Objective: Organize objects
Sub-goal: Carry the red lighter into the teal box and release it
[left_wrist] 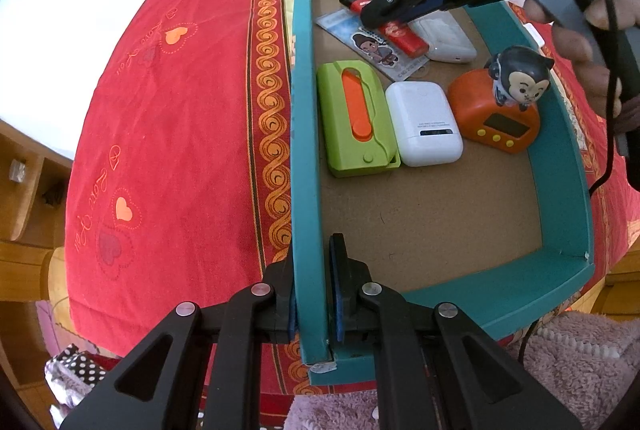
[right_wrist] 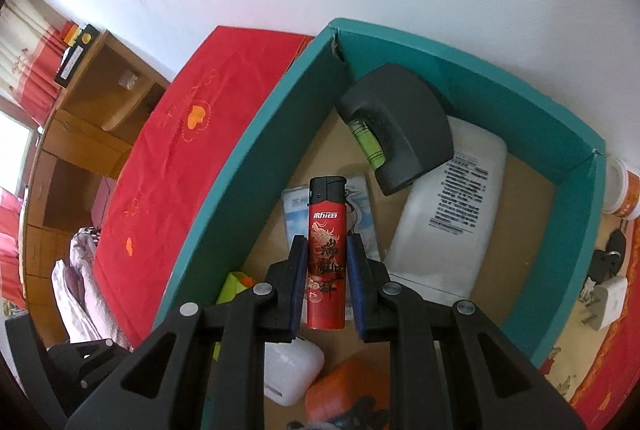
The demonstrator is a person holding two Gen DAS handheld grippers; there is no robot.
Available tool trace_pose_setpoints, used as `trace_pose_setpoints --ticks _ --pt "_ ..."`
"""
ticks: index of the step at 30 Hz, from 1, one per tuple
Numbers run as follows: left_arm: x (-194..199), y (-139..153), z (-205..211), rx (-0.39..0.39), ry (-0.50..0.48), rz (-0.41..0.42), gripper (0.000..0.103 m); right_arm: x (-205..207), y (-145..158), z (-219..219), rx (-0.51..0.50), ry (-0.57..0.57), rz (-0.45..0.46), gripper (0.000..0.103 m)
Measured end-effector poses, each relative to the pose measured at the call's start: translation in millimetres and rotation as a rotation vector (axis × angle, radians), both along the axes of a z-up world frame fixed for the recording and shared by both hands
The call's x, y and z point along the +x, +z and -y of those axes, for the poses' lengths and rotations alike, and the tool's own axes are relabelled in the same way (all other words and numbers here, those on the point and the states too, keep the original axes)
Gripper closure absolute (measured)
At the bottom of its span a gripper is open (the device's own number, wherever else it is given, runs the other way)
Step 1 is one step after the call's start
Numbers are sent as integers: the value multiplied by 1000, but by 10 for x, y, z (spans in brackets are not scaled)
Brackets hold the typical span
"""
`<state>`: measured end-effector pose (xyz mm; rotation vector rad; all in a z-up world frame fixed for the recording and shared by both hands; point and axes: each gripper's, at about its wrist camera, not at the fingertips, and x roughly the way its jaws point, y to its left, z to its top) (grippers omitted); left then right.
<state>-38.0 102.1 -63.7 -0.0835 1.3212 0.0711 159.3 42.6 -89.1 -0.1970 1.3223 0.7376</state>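
My left gripper (left_wrist: 312,262) is shut on the near left wall of the open teal box (left_wrist: 302,109). My right gripper (right_wrist: 326,246) is shut on a red lighter (right_wrist: 326,230) with a black cap. It holds the lighter low inside the teal box (right_wrist: 240,169), over a cartoon card (right_wrist: 296,213). In the left wrist view the right gripper (left_wrist: 372,13) reaches in from the upper right, with the lighter (left_wrist: 404,35) between its jaws. I cannot tell whether the lighter touches the floor.
In the box lie a green-and-orange tool (left_wrist: 356,117), a white case (left_wrist: 426,123), an orange clock (left_wrist: 496,117) with a monkey figure (left_wrist: 518,77), a white power bank (right_wrist: 448,213) and a black level (right_wrist: 400,125). The box sits on a red cloth (left_wrist: 172,149). A charger (right_wrist: 604,302) lies outside.
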Motion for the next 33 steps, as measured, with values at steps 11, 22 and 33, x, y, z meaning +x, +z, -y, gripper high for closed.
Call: trace_pose_setpoints --ticks 11,22,33 --pt "-4 0 0 0 0 0 91 -25 -55 -87 -30 19 11 84" --pt "-8 0 1 0 0 1 91 -35 -63 -130 -43 17 15 84" --pt "-12 -1 4 1 0 1 91 -42 3 -88 -15 11 18 83"
